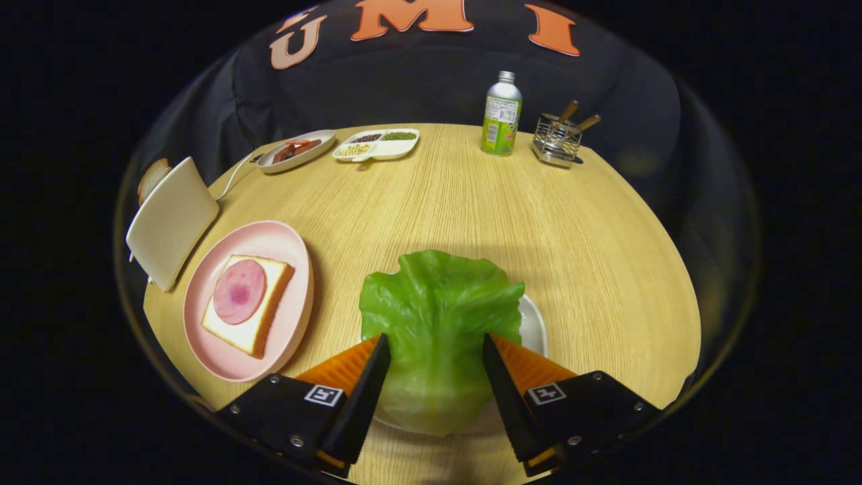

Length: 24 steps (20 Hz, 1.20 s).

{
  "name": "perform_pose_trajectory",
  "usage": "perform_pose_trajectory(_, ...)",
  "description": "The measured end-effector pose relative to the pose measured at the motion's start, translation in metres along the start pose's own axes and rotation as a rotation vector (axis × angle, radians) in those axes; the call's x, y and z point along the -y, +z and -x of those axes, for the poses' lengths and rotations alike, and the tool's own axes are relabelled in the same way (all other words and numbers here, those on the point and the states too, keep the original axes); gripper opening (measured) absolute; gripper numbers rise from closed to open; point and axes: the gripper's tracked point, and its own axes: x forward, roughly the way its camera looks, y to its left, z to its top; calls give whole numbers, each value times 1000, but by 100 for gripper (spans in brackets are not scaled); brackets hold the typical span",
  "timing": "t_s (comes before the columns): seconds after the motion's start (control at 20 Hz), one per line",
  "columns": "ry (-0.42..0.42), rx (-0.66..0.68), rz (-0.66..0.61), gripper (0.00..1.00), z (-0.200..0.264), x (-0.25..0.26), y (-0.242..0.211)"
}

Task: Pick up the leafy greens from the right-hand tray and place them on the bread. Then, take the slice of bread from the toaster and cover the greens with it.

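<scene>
A green lettuce leaf (438, 310) lies on a white tray (533, 327) near the table's front edge. My gripper (436, 345) is open, with one finger on each side of the leaf's near half; I cannot tell whether the tips touch it. To the left of the fingers a pink plate (283, 242) holds a slice of bread (266, 316) topped with a round slice of ham (240, 291). Beyond the plate stands a white toaster (172, 219) with a slice of bread (151, 177) sticking out of its top.
At the back of the round wooden table (438, 202) stand a green-labelled metal bottle (502, 118) and a wire holder with wooden-handled utensils (559, 138). A divided white dish (377, 145) and a plate of red food (296, 149) sit at the back left.
</scene>
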Motion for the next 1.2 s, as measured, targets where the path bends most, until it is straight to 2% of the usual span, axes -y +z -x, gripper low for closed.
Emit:
perform_pose_trajectory(0.15, -1, 13, 8, 72, 0, -2, 0)
perform_pose_trajectory(0.25, -12, 19, 1, 54, -3, 0, 2)
perform_pose_trajectory(0.3, -20, 21, -2, 39, -3, 1, 4)
perform_pose_trajectory(0.35, -26, 25, -9, 33, -3, 3, 3)
perform_pose_trajectory(0.4, -27, 29, -14, 22, -3, 3, 4)
perform_pose_trajectory(0.5, -1, 28, -50, 14, -3, 1, 4)
perform_pose_trajectory(0.65, 37, 43, -135, 11, 4, 3, 9)
perform_pose_trajectory(0.85, 100, 124, -168, 11, 25, -5, 30)
perform_pose_trajectory(1.05, 161, 205, -151, 10, 38, -25, 51)
perform_pose_trajectory(1.2, 238, 243, -128, 10, 47, -53, 64)
